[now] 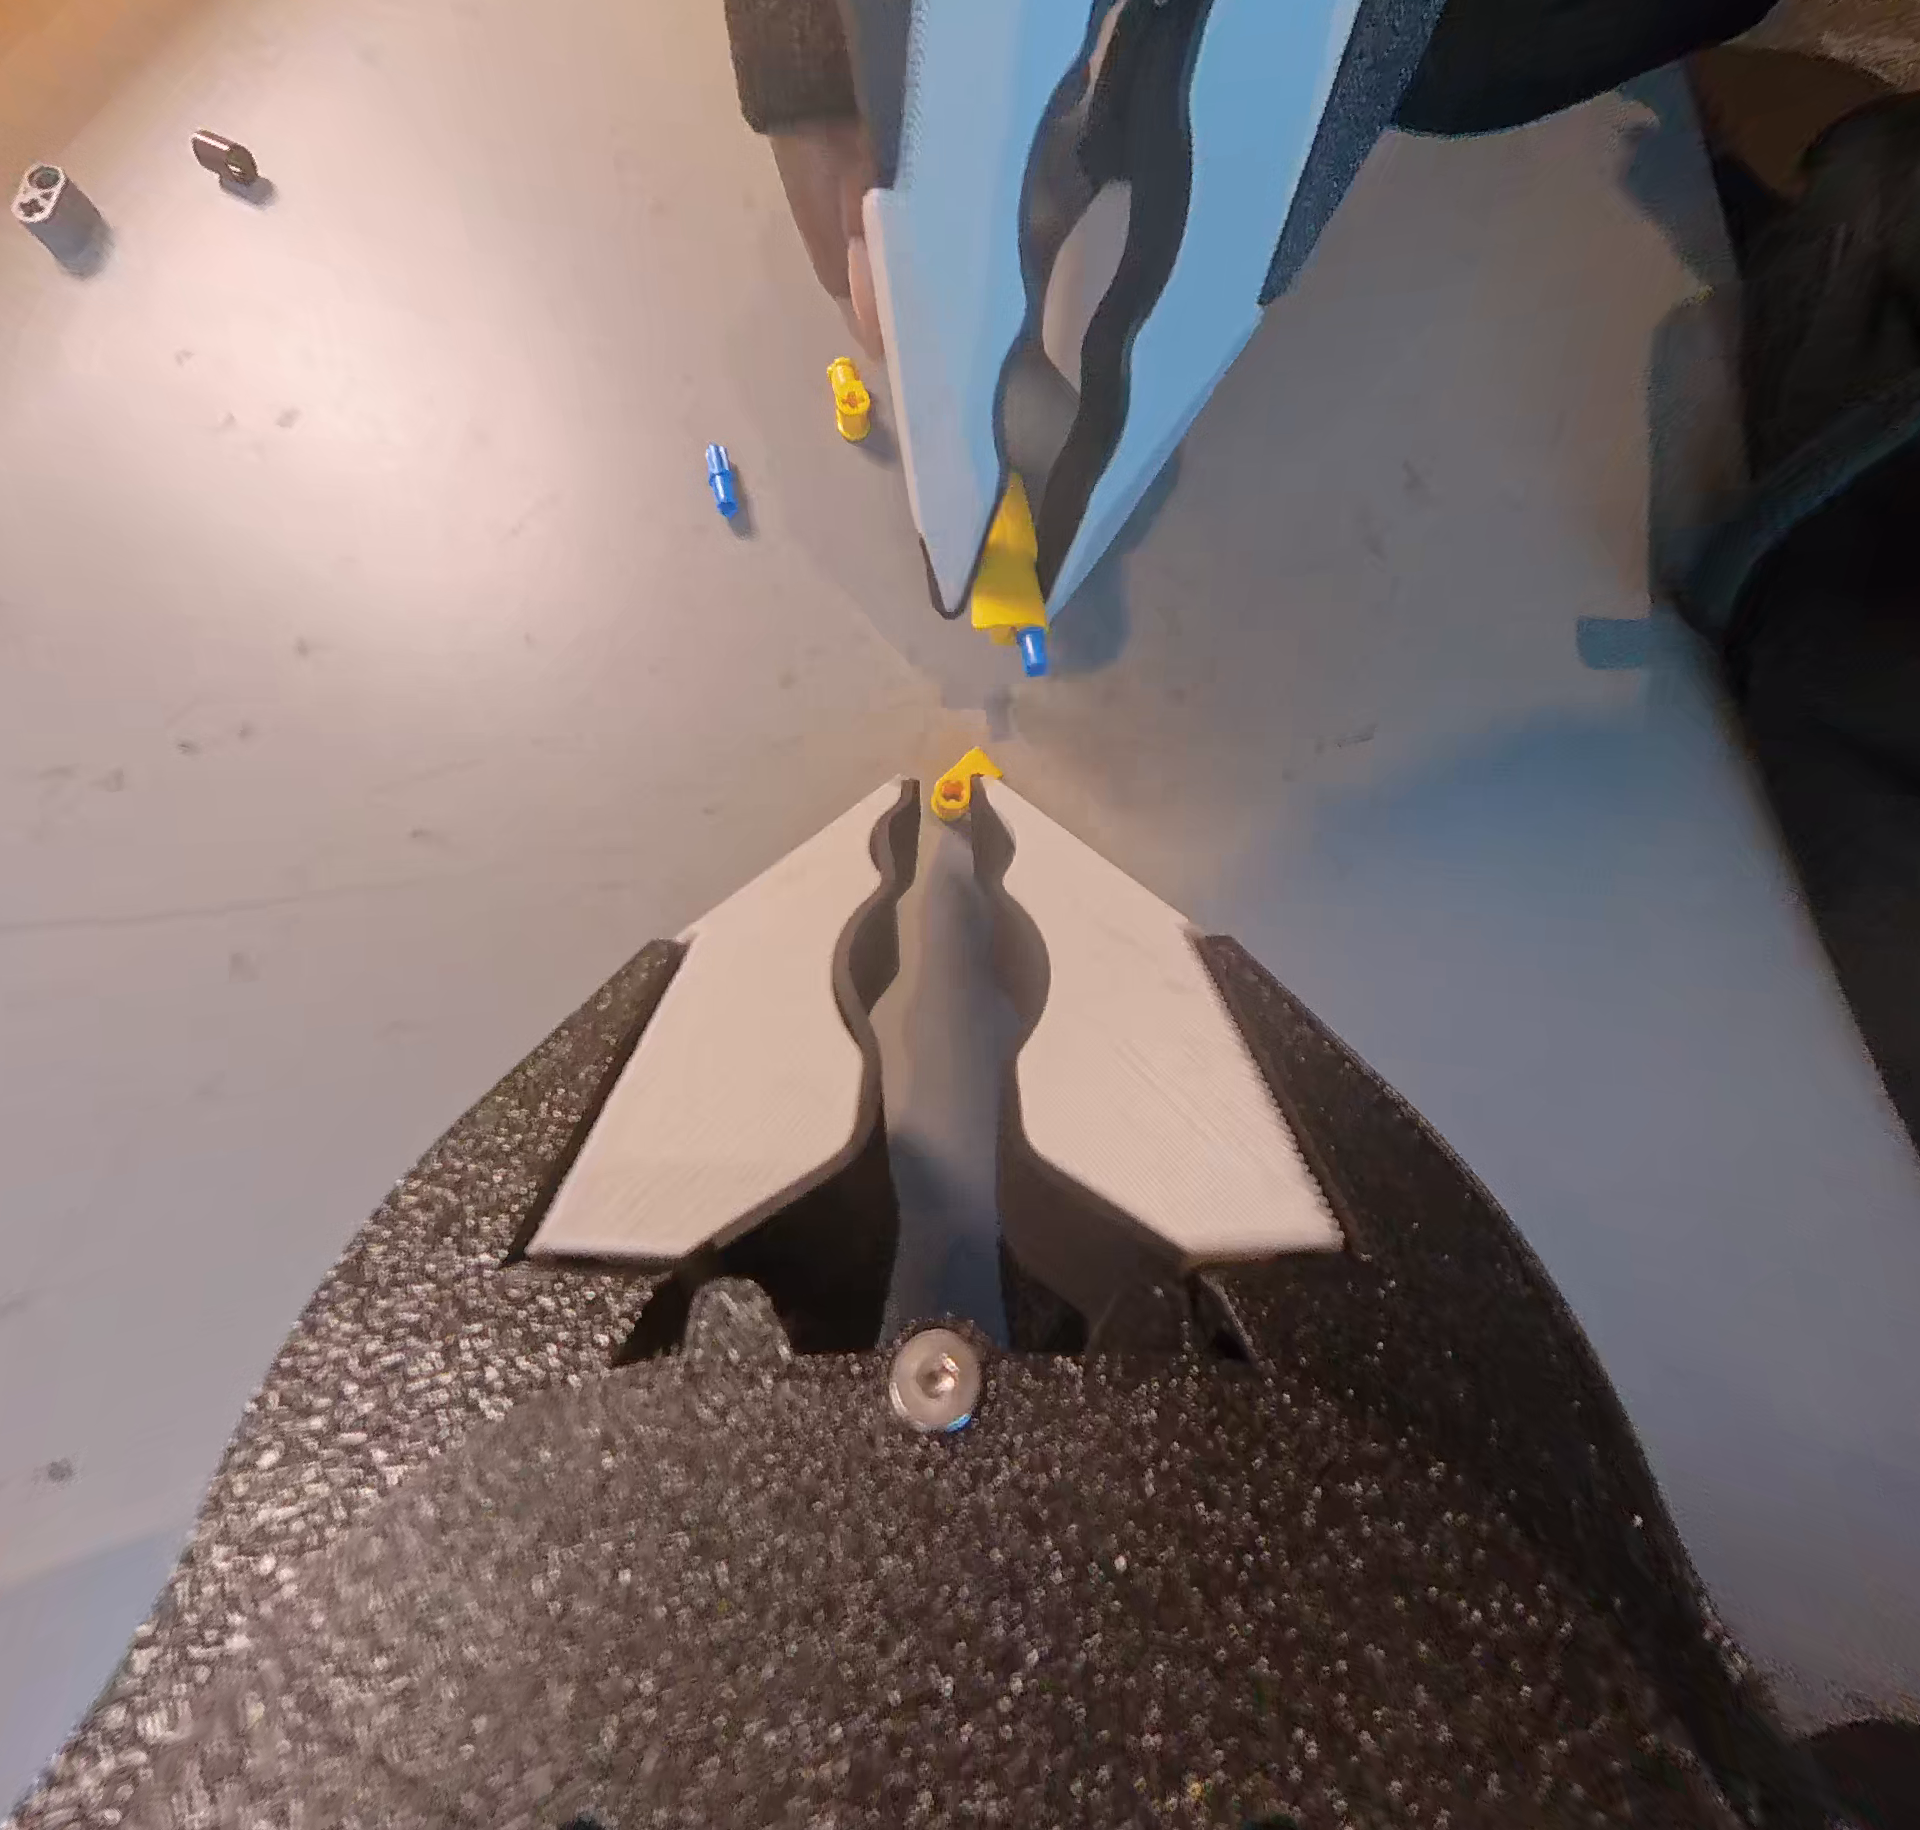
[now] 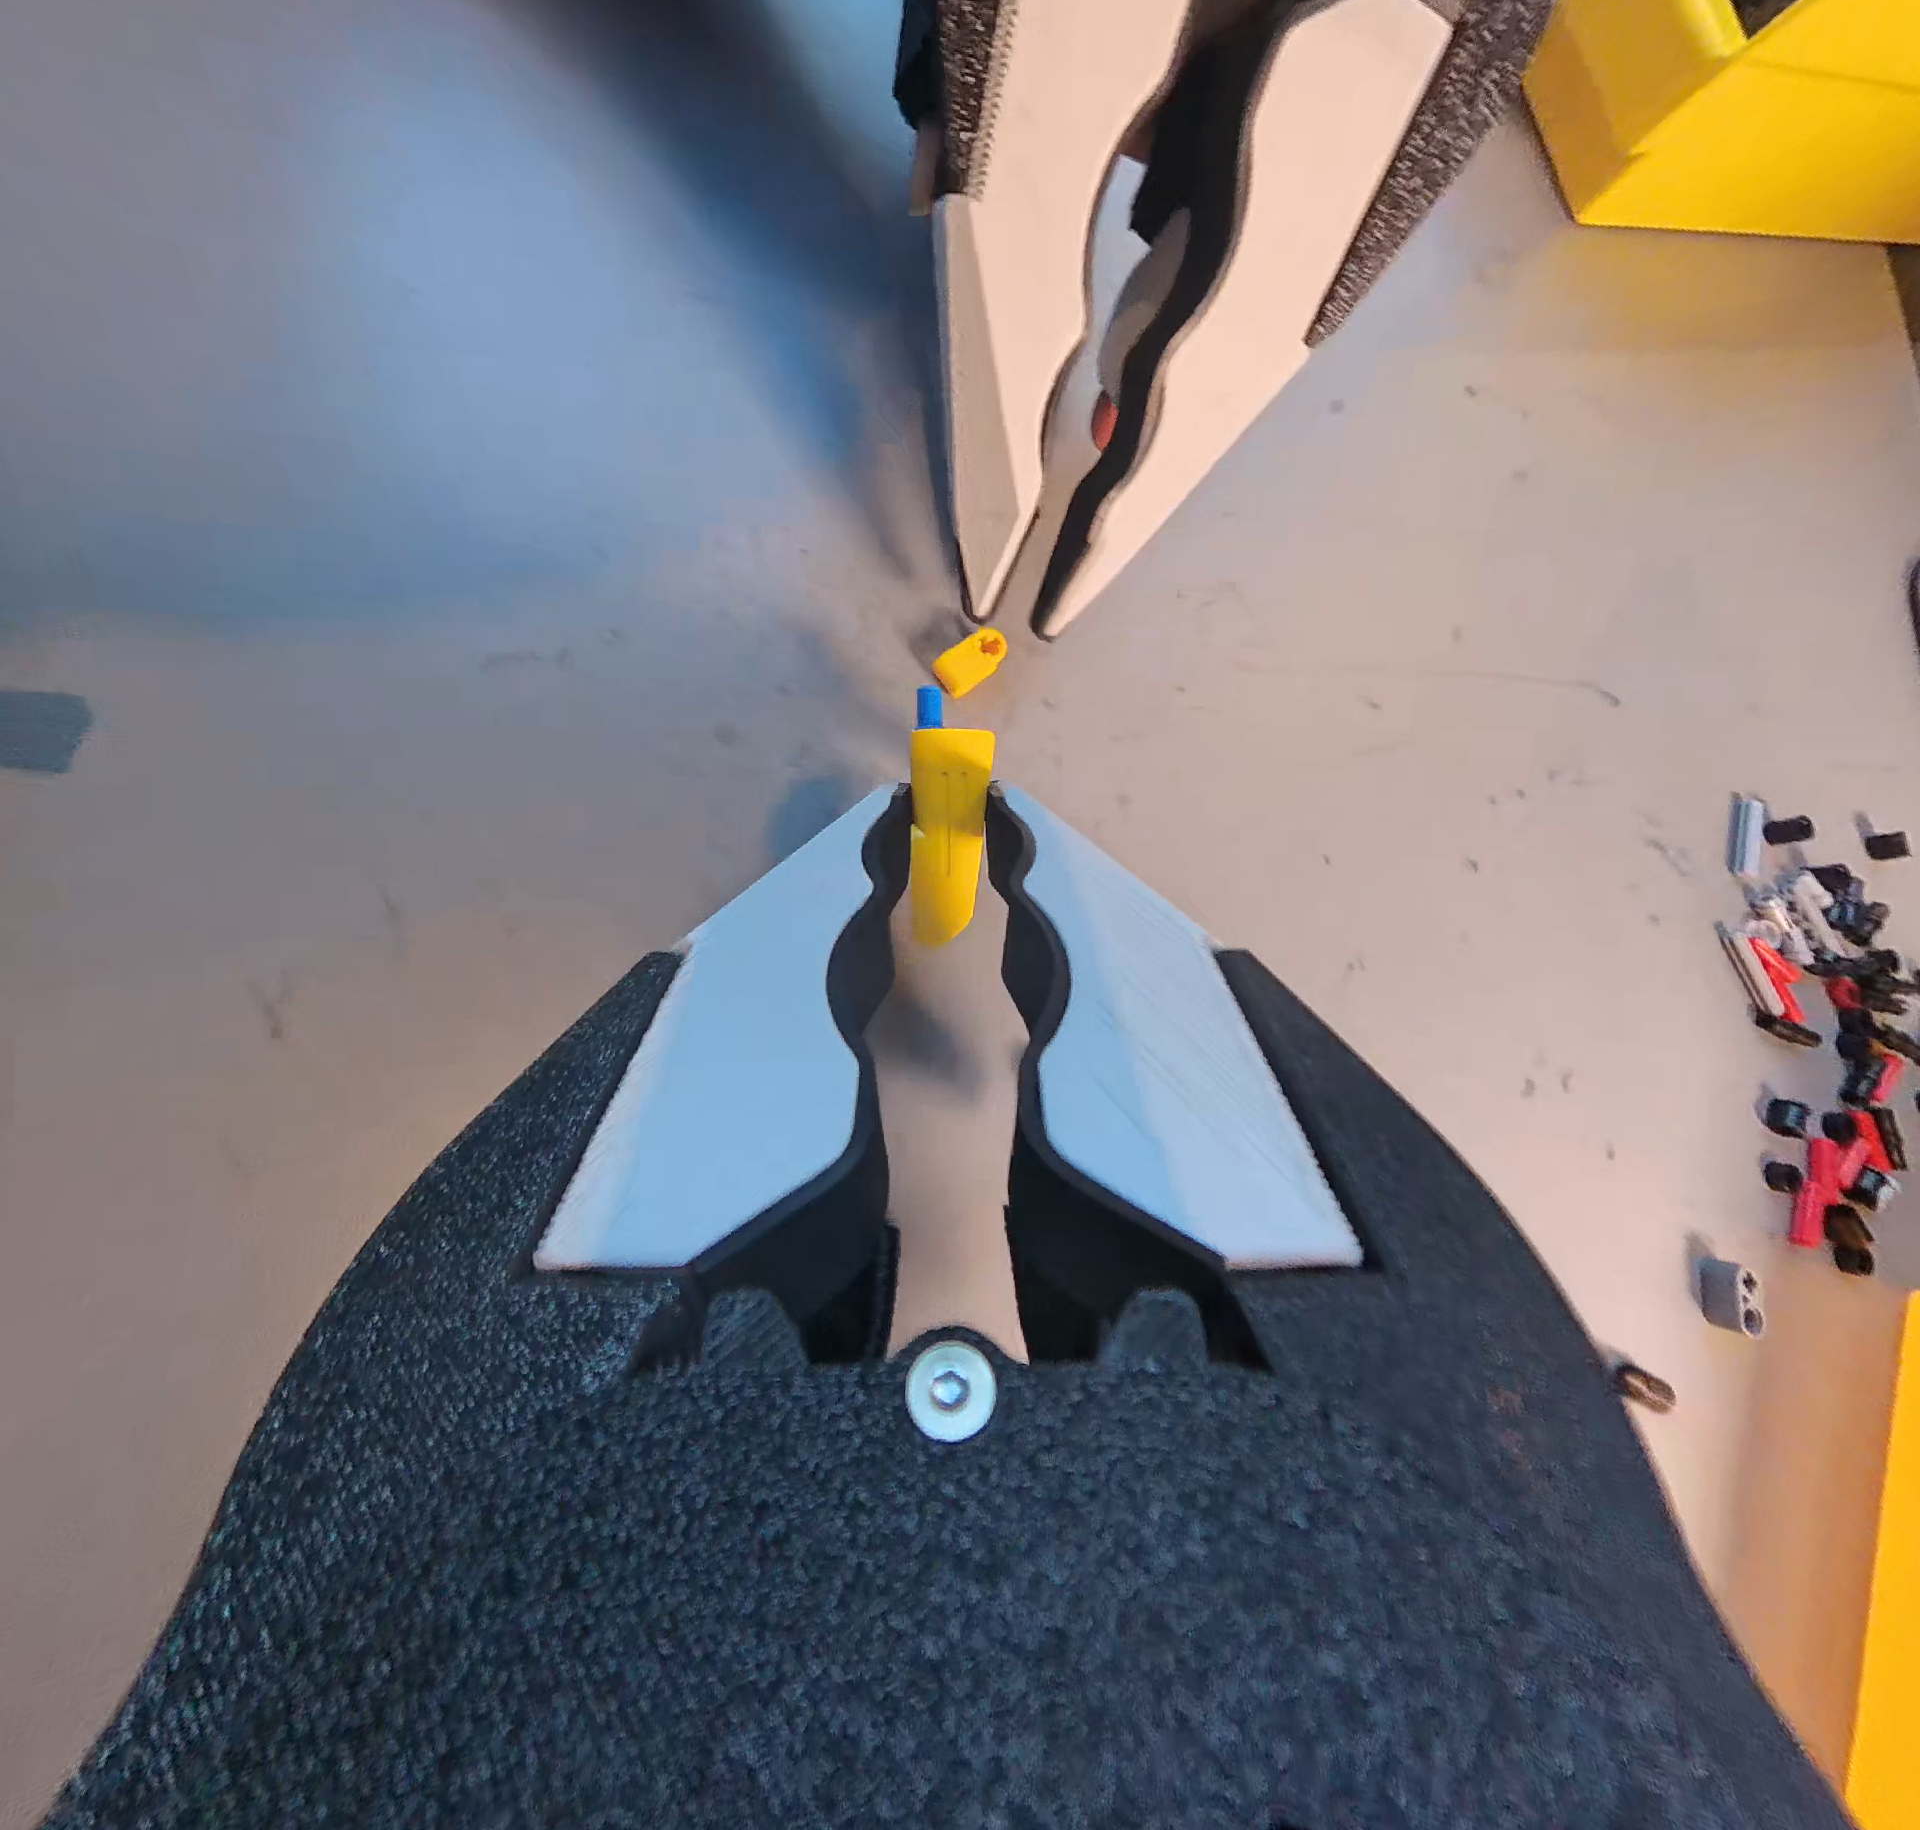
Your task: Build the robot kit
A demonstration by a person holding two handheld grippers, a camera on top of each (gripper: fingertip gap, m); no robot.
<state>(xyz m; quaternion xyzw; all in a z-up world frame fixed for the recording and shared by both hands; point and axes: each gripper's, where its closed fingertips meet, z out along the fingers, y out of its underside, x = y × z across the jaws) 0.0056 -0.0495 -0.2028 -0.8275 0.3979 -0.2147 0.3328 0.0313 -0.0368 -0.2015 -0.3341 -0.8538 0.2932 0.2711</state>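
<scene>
Left wrist view: the left gripper [image 1: 948, 793] points forward over a grey, scuffed table top [image 1: 416, 741], and its pale ribbed fingers [image 1: 790, 970] are drawn nearly together on a small yellow plastic connector with a cross-shaped hole [image 1: 954, 791], pinched at the very tips. Facing it from the far side, the right gripper [image 1: 1000, 606] comes down tip to tip and clamps a longer yellow plastic piece [image 1: 1006, 565] with a short blue peg [image 1: 1032, 652] sticking out of its end; peg and small connector are near each other but apart. On the table to the left lie a loose blue pin [image 1: 721, 478], a yellow bush [image 1: 849, 398] and, well apart near the edge, two dark grey connectors [image 1: 62, 206]. A hand in a black knitted sleeve [image 1: 790, 45] shows behind the right gripper.

Right wrist view: the right gripper [image 2: 945, 793] is squeezed on the longer yellow piece, the blue peg [image 2: 929, 706] pointing away. Just beyond it the small yellow connector [image 2: 970, 660] sits below the left gripper's tips [image 2: 1008, 622]; from this side I cannot tell whether they touch it. At the right lie a heap of black, red and grey small parts [image 2: 1829, 1032], a light grey two-hole block [image 2: 1733, 1298], and a yellow box [image 2: 1745, 118] at the upper corner.
</scene>
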